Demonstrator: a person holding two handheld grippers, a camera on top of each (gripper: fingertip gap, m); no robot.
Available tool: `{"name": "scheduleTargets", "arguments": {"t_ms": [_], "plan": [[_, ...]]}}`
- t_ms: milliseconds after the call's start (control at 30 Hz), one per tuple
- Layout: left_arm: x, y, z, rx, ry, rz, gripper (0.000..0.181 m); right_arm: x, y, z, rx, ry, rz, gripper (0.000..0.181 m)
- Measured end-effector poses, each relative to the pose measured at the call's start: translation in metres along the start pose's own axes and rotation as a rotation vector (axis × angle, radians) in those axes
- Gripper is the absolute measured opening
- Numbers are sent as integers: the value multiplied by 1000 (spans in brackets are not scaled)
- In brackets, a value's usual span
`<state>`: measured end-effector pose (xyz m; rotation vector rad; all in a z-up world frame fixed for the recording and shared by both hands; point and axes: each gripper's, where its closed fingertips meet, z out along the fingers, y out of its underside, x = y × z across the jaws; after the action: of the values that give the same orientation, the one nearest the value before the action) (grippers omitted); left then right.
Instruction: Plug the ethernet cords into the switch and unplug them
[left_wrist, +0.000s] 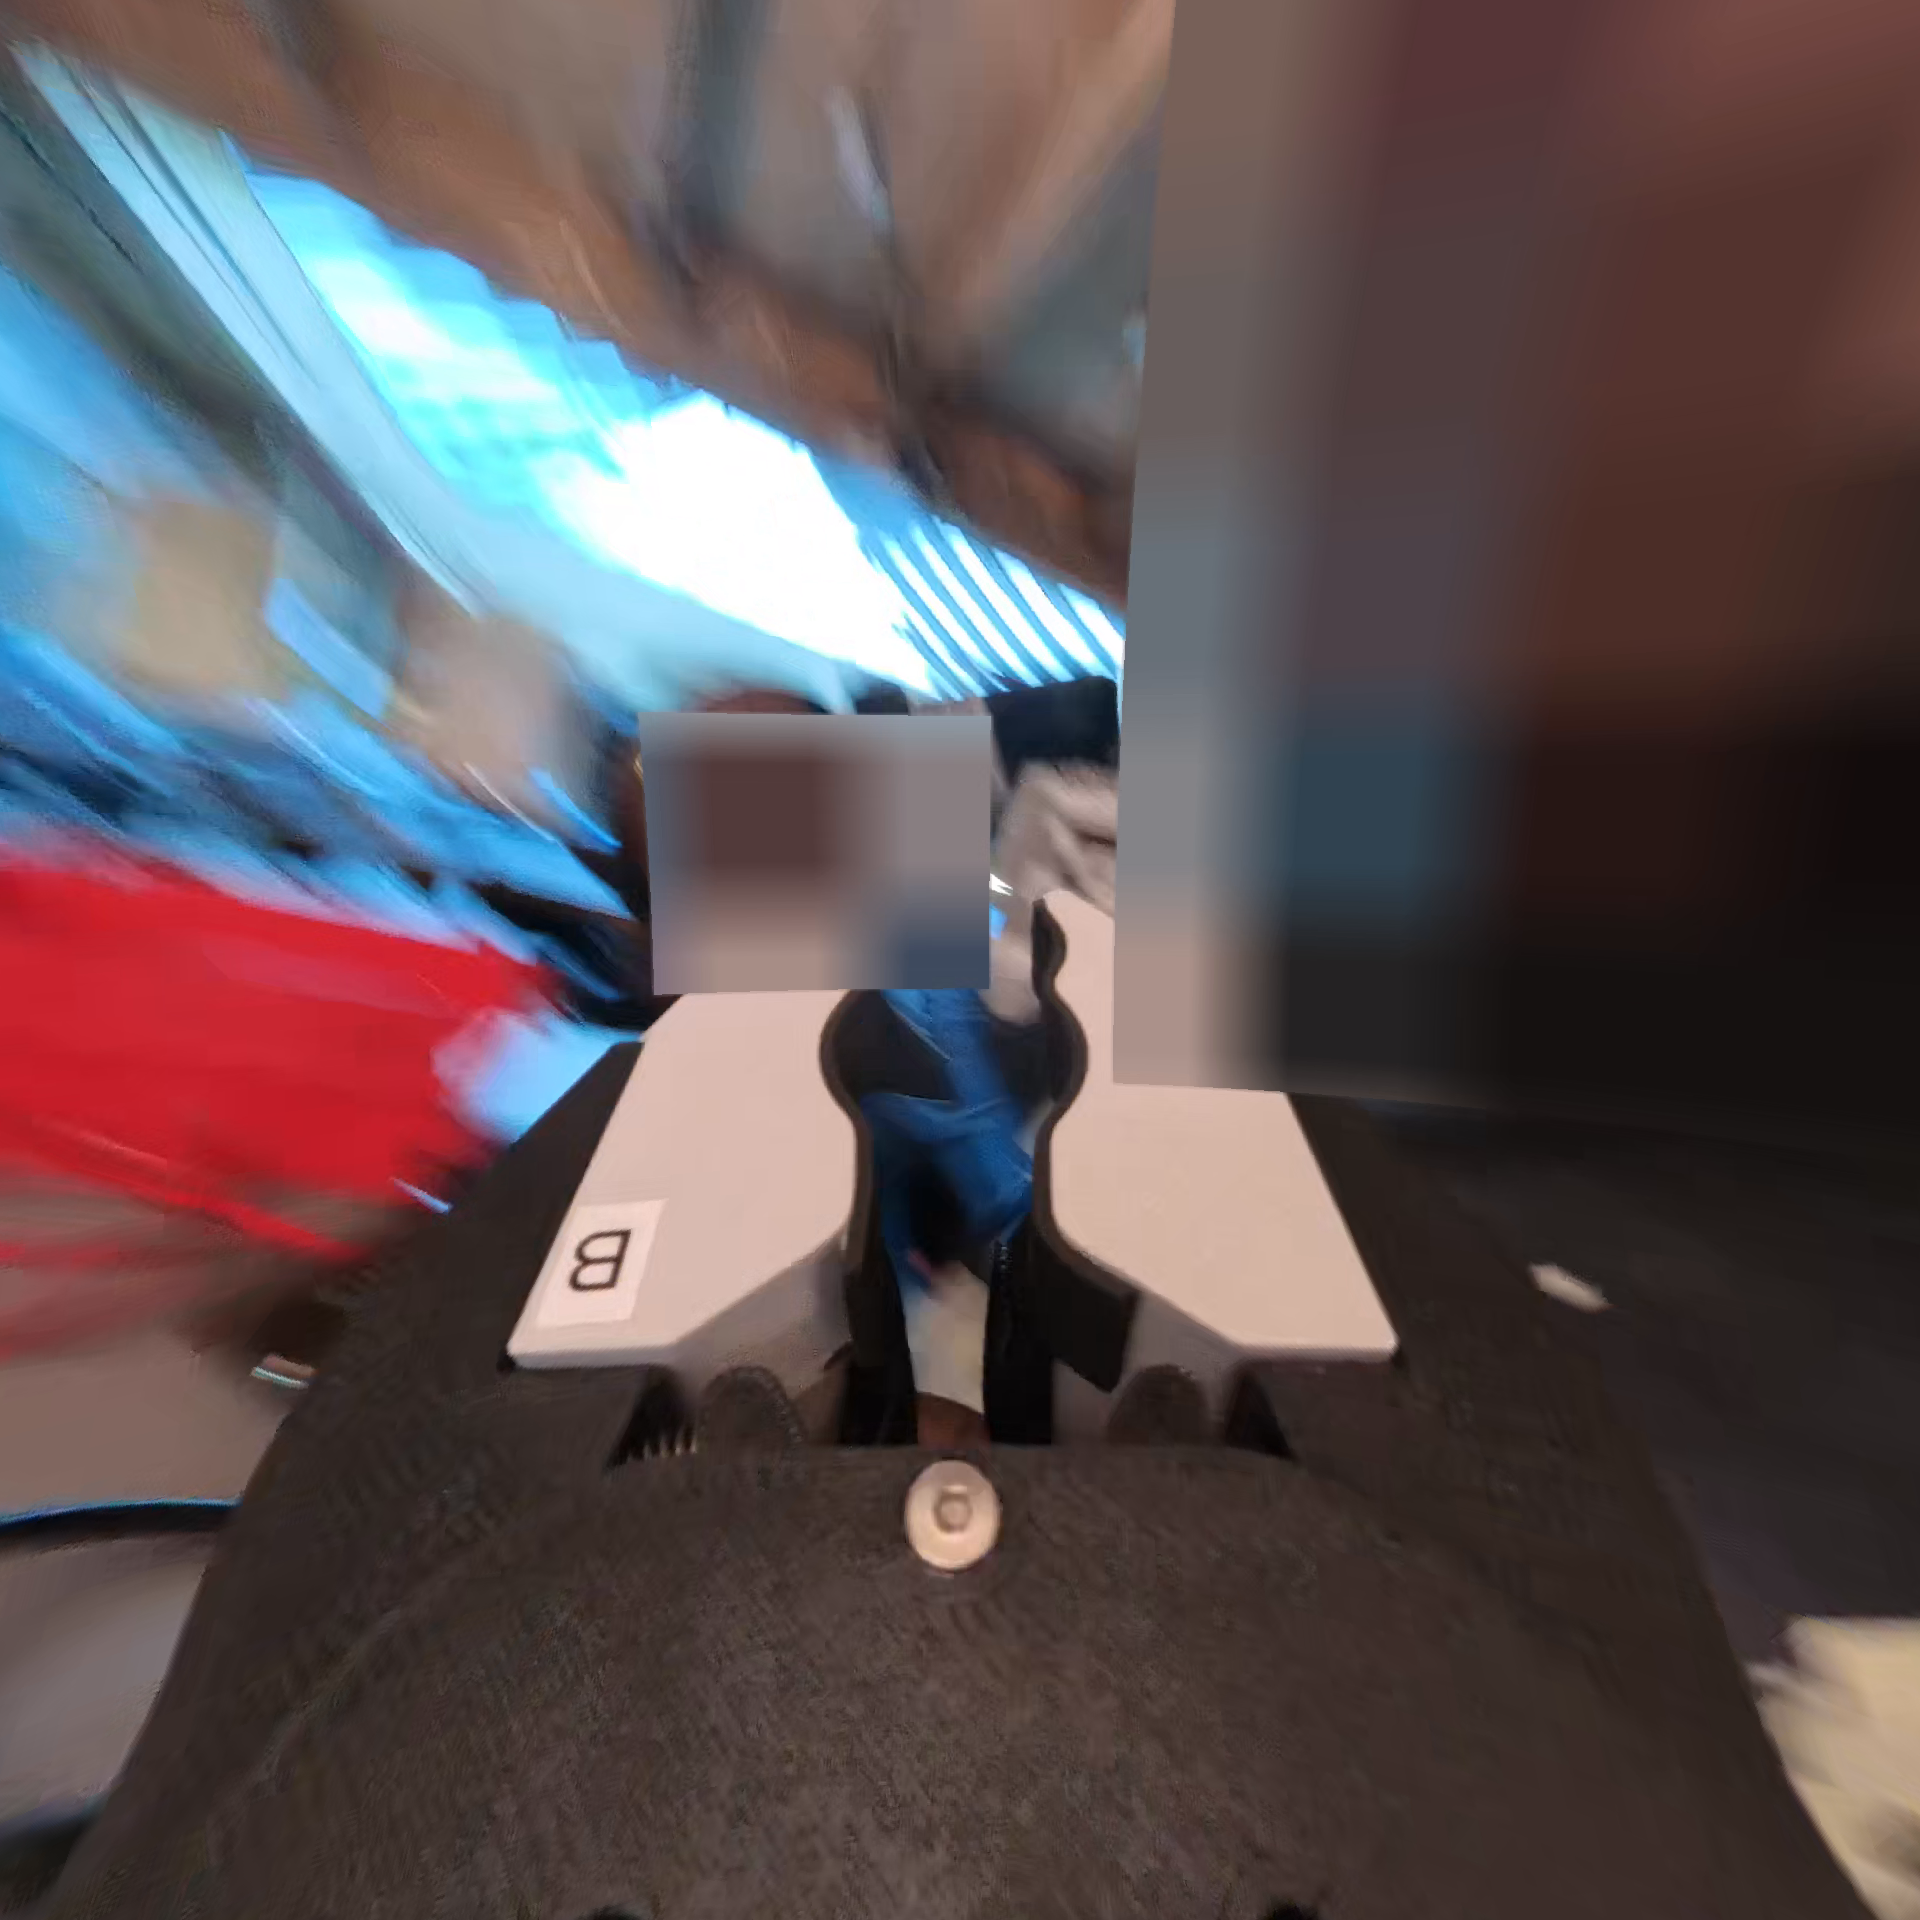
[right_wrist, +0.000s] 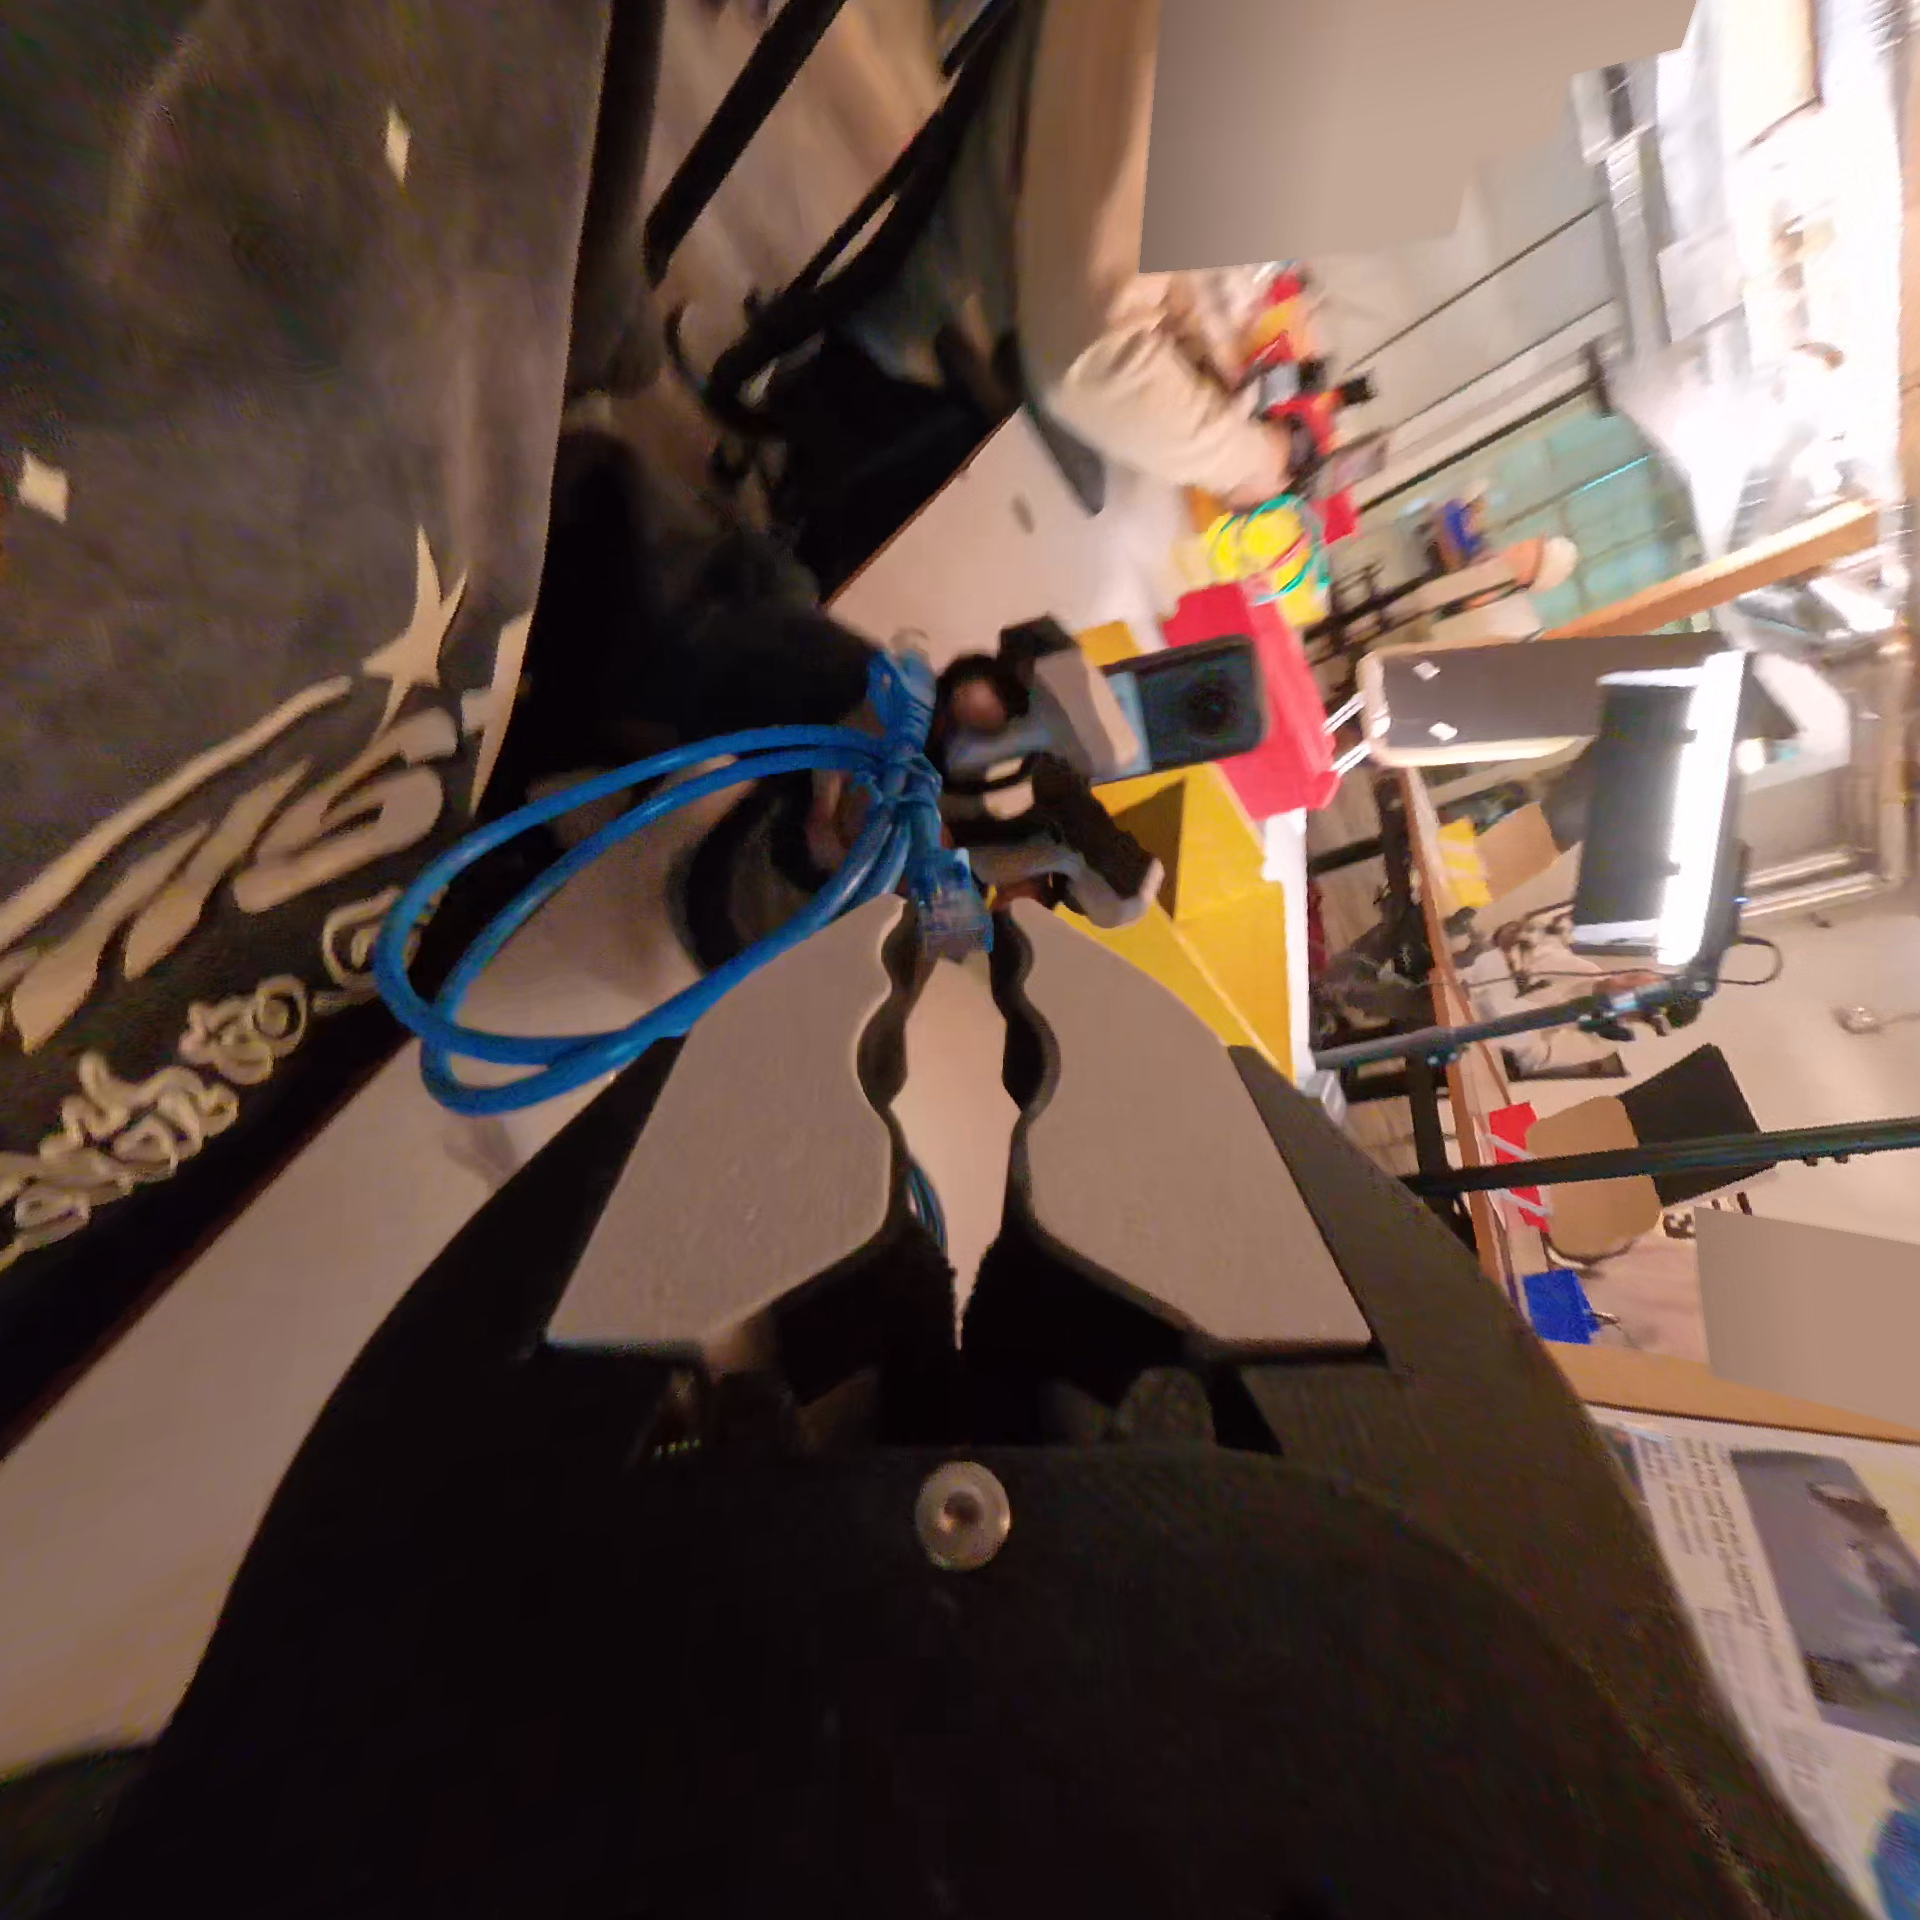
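A coiled blue ethernet cord (right_wrist: 582, 935) hangs in the air in the right wrist view, bundled by its own wraps. My left gripper (right_wrist: 966, 769) shows there farther off, shut on the bundle's knot. In the blurred left wrist view, blue cord (left_wrist: 945, 1122) fills the gap between the left gripper's (left_wrist: 940, 997) nearly closed fingers. My right gripper (right_wrist: 951, 935) has its jaws close together on the cord's clear blue plug (right_wrist: 948, 904) at the fingertips. No switch is in view.
A person in a dark printed garment (right_wrist: 260, 520) is close on the left. A pale tabletop (right_wrist: 208, 1299) lies below, with yellow (right_wrist: 1216, 883) and red boxes (right_wrist: 1257, 707) beyond. A newspaper (right_wrist: 1787, 1621) lies at the lower right. A lit monitor (right_wrist: 1662, 810) stands further off. Spacing between my two grippers at the tips: around 5 cm.
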<state>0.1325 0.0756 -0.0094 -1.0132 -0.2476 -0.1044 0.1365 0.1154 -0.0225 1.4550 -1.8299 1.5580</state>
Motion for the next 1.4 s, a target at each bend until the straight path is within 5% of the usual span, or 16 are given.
{"name": "scheduleTargets", "arguments": {"t_ms": [133,233,300,433,667,933,1200,1400], "plan": [[-44,-30,-41,74,-438,448,25,22,-18,-12,282,142,244,12],[-45,-15,-33,-24,-468,695,30,36,-2,0,391,243,519,12],[-31,1,-14,-44,-343,715,36,34,13,12,423,243,696,12],[-33,16,-7,-95,-311,700,37,23,26,18,504,183,944,12],[-23,30,2,-81,-156,480,29,12,38,15,484,220,893,11],[-31,35,2,-93,-176,455,21,10,41,14,509,256,885,11],[-51,46,-5,-225,-312,641,25,28,26,-10,903,200,1157,11],[-44,40,7,-130,-315,672,21,21,31,6,827,259,1071,11]]}}
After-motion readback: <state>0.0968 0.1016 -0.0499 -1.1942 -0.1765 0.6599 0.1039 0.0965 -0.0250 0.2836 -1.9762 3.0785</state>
